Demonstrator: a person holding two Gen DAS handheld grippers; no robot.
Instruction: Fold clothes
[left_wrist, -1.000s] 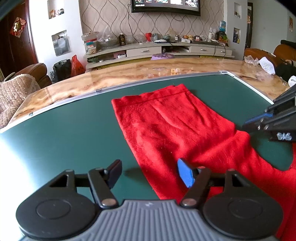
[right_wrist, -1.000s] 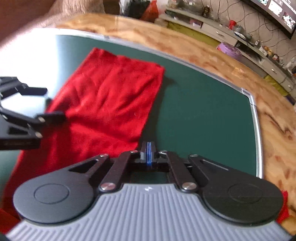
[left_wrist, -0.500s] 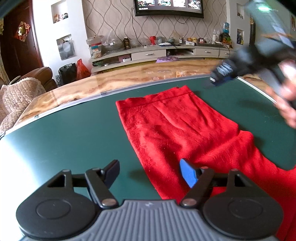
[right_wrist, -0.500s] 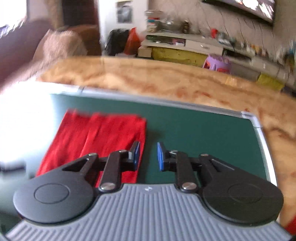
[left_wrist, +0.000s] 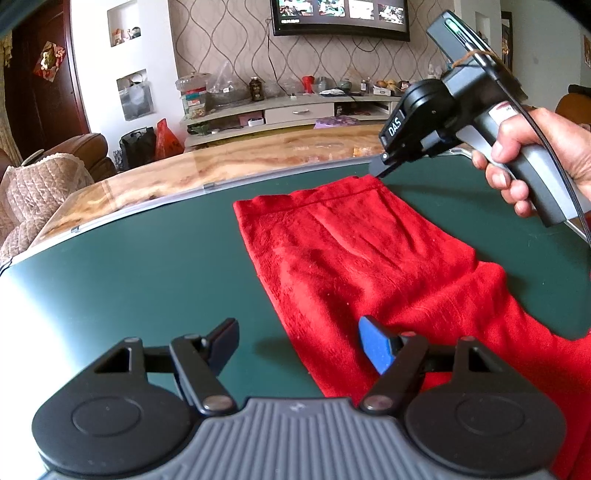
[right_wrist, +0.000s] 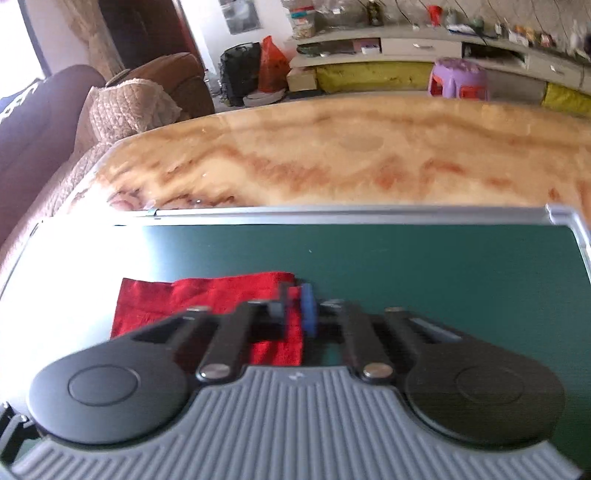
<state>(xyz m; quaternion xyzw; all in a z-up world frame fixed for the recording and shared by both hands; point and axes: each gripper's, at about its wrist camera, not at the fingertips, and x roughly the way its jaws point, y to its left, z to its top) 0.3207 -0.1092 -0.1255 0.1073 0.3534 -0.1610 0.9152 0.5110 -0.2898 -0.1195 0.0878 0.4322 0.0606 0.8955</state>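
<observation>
Since half a second ago my right tongs (right_wrist: 295, 308) have dropped to the far right corner of the red garment (left_wrist: 369, 266) and narrowed around its edge, though blur hides whether they pinch it. My left tongs (left_wrist: 299, 345) stay spread wide over the near edge, garment flat on the green table (left_wrist: 147, 266).

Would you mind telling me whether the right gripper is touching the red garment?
Touching: the right wrist view shows the right gripper pinching the red garment's far corner.
</observation>
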